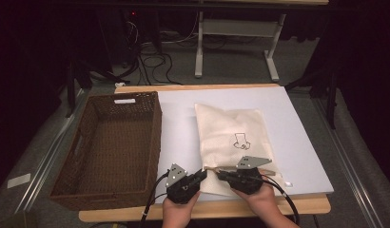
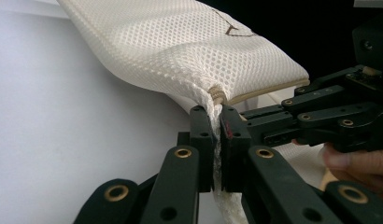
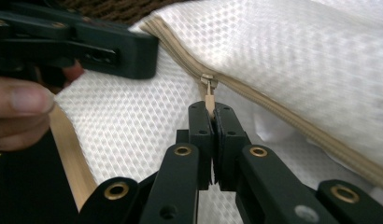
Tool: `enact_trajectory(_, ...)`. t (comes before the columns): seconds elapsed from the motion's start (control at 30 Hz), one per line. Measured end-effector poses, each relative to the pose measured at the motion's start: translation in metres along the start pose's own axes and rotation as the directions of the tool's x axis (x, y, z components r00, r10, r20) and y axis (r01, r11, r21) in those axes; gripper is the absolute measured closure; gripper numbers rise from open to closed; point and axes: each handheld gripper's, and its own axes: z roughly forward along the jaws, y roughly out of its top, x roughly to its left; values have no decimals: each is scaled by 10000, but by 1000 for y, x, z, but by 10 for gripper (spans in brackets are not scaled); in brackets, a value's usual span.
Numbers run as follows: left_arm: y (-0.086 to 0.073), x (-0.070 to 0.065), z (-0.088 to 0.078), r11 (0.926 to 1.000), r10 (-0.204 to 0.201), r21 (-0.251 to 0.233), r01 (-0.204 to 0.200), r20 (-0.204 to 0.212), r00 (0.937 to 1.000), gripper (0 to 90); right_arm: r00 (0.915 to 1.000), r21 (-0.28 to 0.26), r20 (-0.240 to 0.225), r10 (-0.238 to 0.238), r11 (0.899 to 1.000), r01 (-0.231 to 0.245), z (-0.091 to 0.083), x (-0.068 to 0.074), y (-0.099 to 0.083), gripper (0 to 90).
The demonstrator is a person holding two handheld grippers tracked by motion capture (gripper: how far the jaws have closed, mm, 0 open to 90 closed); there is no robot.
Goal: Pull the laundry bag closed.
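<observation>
White mesh bag [image 1: 233,145] lies on the grey mat [image 1: 302,137] beside a wicker basket [image 1: 112,147] in the high view, both grippers at its near edge. In the left gripper view, the left gripper [image 2: 216,128] is clamped on the bag's corner. In the right gripper view, the right gripper [image 3: 212,122] pinches the zipper pull [image 3: 209,95].

My right tool [image 3: 213,109] pinches the zip pull [image 3: 209,99] of the mesh bag [image 3: 292,51]; my left tool [image 3: 87,49] grips the bag's corner beside it, above the worktop [image 3: 70,154] edge.
</observation>
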Motion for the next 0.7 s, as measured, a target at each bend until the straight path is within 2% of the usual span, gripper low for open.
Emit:
enact_trajectory(0.13, 0, 5, -1, 9999, -34, 108, 36, -263, 9996, 862, 9996, 122, 281, -42, 9999, 39, -9, -5, -3, 888)
enact_trajectory(0.2, -1, 6, 1, 9996, -11, 269, 17, -226, 9997, 861, 9997, 240, 213, 94, 9997, -99, -17, -10, -6, 887)
enact_trajectory(0.4, -3, 0, 5, 9978, 345, 579, -331, -246, 9991, 857, 9989, 294, 465, 9, 9996, -22, -40, -18, -15, 885)
enact_trajectory(0.5, -4, -1, 7, 9965, 509, 681, -489, -283, 9983, 857, 9981, 402, 606, 107, 9991, -132, -46, -24, -20, 885)
enact_trajectory(0.7, -2, 2, 5, 9958, 549, 760, -512, -472, 9974, 857, 9946, 453, 911, 487, 9976, -530, -64, -43, -28, 884)
